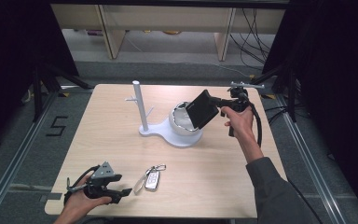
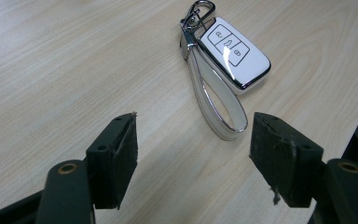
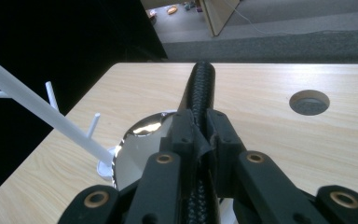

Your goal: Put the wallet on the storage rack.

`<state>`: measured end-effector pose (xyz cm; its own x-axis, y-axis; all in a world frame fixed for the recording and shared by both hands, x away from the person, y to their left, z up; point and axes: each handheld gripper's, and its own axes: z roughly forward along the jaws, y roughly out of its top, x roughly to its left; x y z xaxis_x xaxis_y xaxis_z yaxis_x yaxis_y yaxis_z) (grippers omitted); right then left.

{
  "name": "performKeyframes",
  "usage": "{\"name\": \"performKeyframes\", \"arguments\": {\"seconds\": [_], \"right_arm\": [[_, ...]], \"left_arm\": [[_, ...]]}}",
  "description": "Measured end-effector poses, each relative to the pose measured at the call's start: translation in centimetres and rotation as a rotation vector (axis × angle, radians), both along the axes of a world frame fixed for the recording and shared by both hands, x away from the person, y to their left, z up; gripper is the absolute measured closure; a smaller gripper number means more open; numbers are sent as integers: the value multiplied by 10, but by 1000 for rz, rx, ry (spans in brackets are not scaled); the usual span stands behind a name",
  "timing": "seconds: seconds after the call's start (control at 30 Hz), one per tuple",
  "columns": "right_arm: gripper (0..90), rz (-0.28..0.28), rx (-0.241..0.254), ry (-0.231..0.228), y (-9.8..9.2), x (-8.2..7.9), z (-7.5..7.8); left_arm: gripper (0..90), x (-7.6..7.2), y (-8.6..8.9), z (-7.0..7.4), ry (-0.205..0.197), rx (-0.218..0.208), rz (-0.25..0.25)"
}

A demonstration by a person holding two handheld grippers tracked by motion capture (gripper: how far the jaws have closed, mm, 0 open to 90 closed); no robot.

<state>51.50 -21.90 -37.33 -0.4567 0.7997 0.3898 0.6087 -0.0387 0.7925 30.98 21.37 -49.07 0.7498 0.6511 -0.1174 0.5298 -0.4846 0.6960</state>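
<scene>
Jaws of the right gripper (image 1: 214,103) are clamped on a black wallet (image 1: 202,110), held above the white bowl (image 1: 182,122) at two o'clock on the table (image 1: 214,172); left gripper (image 1: 121,192) jaws are spread wide, empty, at seven o'clock.

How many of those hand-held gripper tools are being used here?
2. The left gripper is by the table's near edge beside the car key; the right gripper holds a black wallet over the white bowl.

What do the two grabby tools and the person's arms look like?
Both are black. The left gripper has a grey three-cornered plate on top, flat dark pads, brass-coloured pivot rings and a black cable. The right gripper carries a grey bar and a looping black cable. The right arm wears a grey sleeve.
</scene>
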Motion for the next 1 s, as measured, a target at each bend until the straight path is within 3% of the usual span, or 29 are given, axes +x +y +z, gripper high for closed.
{"name": "performKeyframes", "arguments": {"seconds": [0.13, 0.2, 0.3, 0.33, 0.4, 0.6, 0.63, 0.67, 0.77, 0.87, 1.0], "right_arm": [[833, -4, 16, 28, 8, 3, 2], [834, 5, 7, 14, 10, 7, -1], [834, -10, 18, 39, 15, 9, -2], [834, -1, 7, 20, 14, 11, -4], [834, -12, 18, 39, 18, 12, -7], [832, -11, 4, 39, 22, 17, -18], [832, -27, 23, 74, 26, 15, -17], [831, -4, -5, 34, 24, 18, -20], [828, -6, 1, 70, 29, 17, -27], [823, 1, -7, 76, 30, 19, -34], [789, 18, -7, 69, 28, 20, -37]], "left_arm": [[321, 0, -1, -1, 5, 1, -3], [322, 0, -1, -1, 5, 2, -8], [322, 0, -2, -2, 8, 1, -12], [321, 0, -3, -3, 10, 0, -5], [321, -1, -3, -3, 11, 5, -13], [323, -1, -4, -5, 17, 17, -26], [323, -1, -4, -5, 17, 20, -21], [322, -2, -5, -6, 26, 7, -23], [321, -1, -7, -8, 27, 18, -28], [320, -1, -6, -8, 20, 24, -46], [317, -1, -6, -7, 23, 19, -28]]}}
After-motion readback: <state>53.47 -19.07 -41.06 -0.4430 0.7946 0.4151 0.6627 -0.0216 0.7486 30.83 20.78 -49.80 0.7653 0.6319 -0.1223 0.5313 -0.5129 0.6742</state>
